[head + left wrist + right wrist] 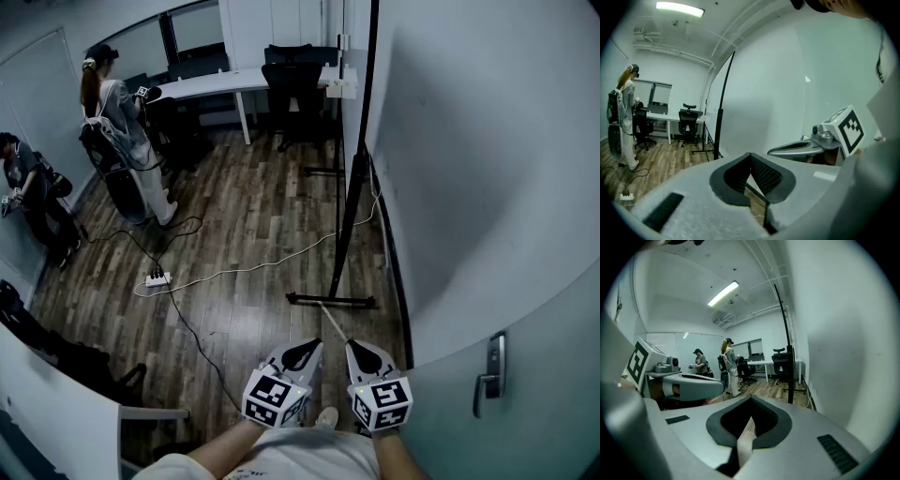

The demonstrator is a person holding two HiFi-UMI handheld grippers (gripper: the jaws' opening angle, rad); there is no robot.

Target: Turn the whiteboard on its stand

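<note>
The whiteboard [357, 159] stands edge-on close to the right wall. I see it as a thin black upright on a black floor foot [333, 300]. It is also the dark upright in the left gripper view [723, 96] and in the right gripper view [783, 329]. My left gripper [314, 346] and right gripper [354, 346] are side by side low in the head view, a step short of the foot. Both point toward it. The left gripper's [750, 157] jaws meet at the tips with nothing between them. So do the right gripper's [751, 402] jaws.
A door with a metal handle [493, 373] is at my right. A power strip [157, 278] with black and white cables lies on the wood floor to the left. Two people [117, 112] stand at the far left. A white desk [230, 82] with office chairs is at the back.
</note>
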